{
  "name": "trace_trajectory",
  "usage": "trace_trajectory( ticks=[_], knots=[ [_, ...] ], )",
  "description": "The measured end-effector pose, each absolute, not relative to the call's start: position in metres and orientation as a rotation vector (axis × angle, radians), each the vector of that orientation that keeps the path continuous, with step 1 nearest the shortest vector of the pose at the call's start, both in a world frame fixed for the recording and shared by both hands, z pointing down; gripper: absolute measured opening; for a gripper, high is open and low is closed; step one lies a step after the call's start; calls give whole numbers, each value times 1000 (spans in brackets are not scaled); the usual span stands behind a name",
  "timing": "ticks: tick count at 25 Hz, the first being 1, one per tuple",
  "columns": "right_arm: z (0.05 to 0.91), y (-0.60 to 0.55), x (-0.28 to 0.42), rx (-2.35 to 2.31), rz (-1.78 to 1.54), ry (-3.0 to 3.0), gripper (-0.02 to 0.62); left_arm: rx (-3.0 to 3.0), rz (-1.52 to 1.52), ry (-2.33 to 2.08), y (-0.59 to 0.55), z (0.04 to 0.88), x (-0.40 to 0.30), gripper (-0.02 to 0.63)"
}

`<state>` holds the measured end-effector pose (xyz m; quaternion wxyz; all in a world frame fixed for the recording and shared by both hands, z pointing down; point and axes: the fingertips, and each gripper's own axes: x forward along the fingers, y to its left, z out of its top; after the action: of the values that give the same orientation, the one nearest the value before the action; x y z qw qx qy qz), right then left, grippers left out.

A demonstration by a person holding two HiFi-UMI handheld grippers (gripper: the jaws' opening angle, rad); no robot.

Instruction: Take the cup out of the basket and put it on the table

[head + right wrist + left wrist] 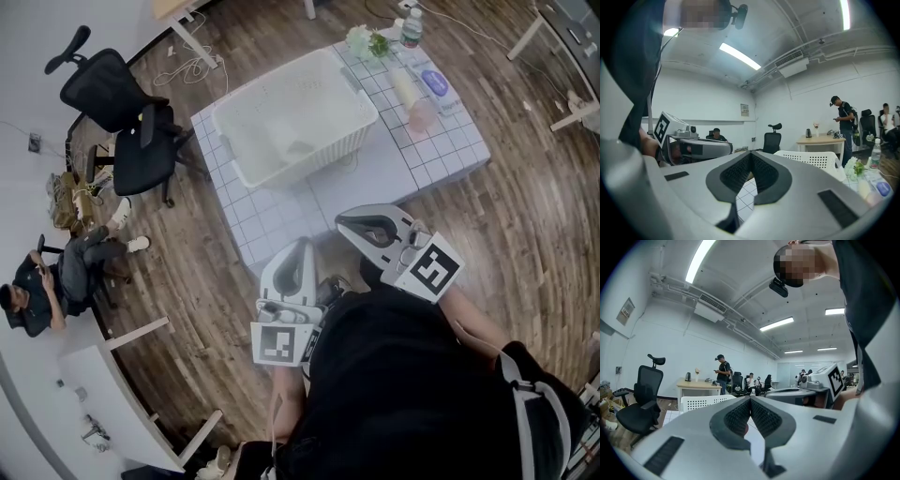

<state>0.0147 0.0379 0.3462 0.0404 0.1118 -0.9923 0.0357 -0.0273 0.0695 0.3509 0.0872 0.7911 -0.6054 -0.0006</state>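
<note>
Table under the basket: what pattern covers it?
The table shows a white square-grid pattern, clearest in the head view.

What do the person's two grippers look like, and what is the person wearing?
The left gripper and right gripper are both light grey, wedge-shaped shells. Each carries a white cube with black square markers. Their fingers have a dark, ribbed lining. The person wears a black top.
</note>
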Motion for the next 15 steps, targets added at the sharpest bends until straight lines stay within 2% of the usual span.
trace_trajectory(
  ticks=[15],
  knots=[
    [353, -27, 44, 281, 107, -3035, 15, 2336, 22, -1821, 0, 353, 6, 9]
  ],
)
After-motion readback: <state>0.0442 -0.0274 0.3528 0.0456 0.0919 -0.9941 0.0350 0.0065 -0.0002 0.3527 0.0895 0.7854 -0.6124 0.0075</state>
